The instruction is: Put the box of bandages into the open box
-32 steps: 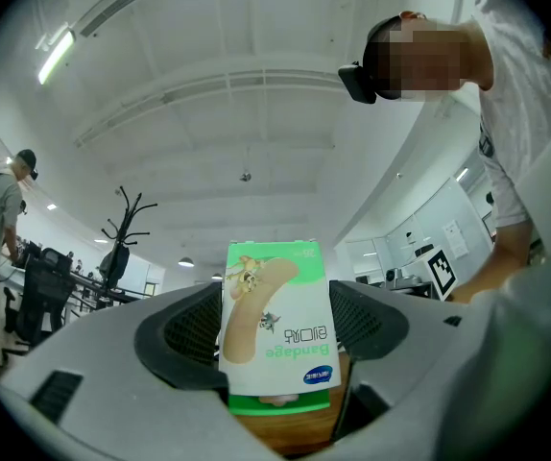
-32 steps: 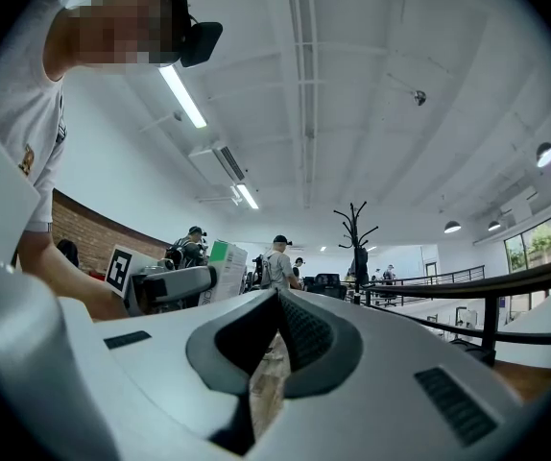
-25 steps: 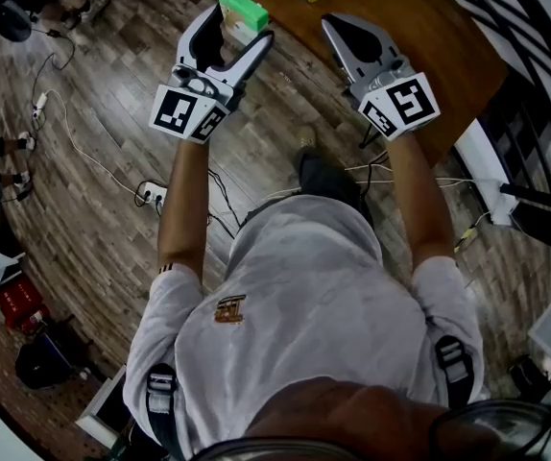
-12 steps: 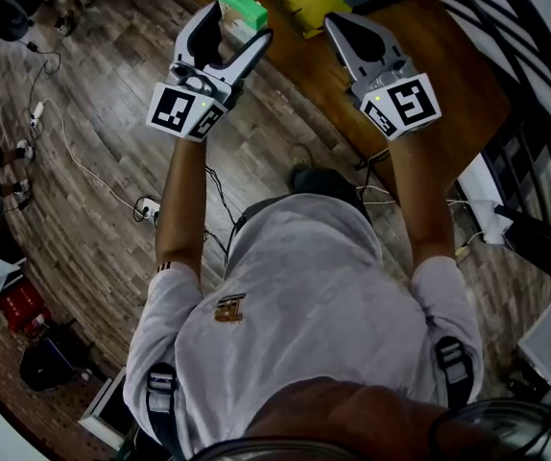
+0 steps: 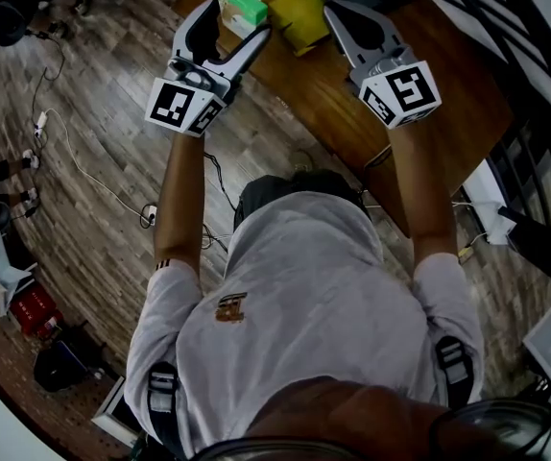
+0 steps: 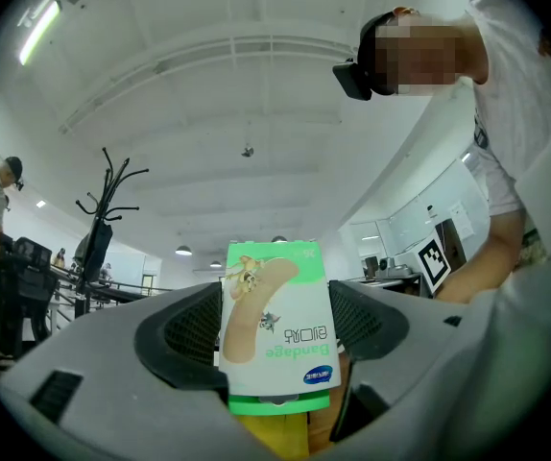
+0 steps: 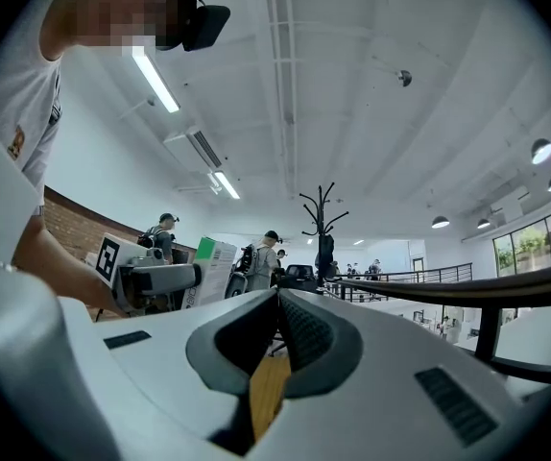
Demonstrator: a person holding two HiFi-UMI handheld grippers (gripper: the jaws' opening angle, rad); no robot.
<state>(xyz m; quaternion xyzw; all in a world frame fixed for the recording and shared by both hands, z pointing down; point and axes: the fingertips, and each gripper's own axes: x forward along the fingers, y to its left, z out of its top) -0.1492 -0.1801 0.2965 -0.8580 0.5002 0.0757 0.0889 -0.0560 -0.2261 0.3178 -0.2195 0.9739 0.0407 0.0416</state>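
The left gripper (image 5: 229, 27) is clamping the box of bandages (image 5: 240, 4) above the wooden table (image 5: 371, 113); the right gripper (image 5: 341, 12) is hanging alongside, jaws pressed together on nothing. The pick-up is looking done and the placing isn't. The yellow object (image 5: 298, 12) just beside may be the open box.

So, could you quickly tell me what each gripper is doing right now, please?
Left gripper: closed on the box of bandages.
Right gripper: closed, holding nothing.
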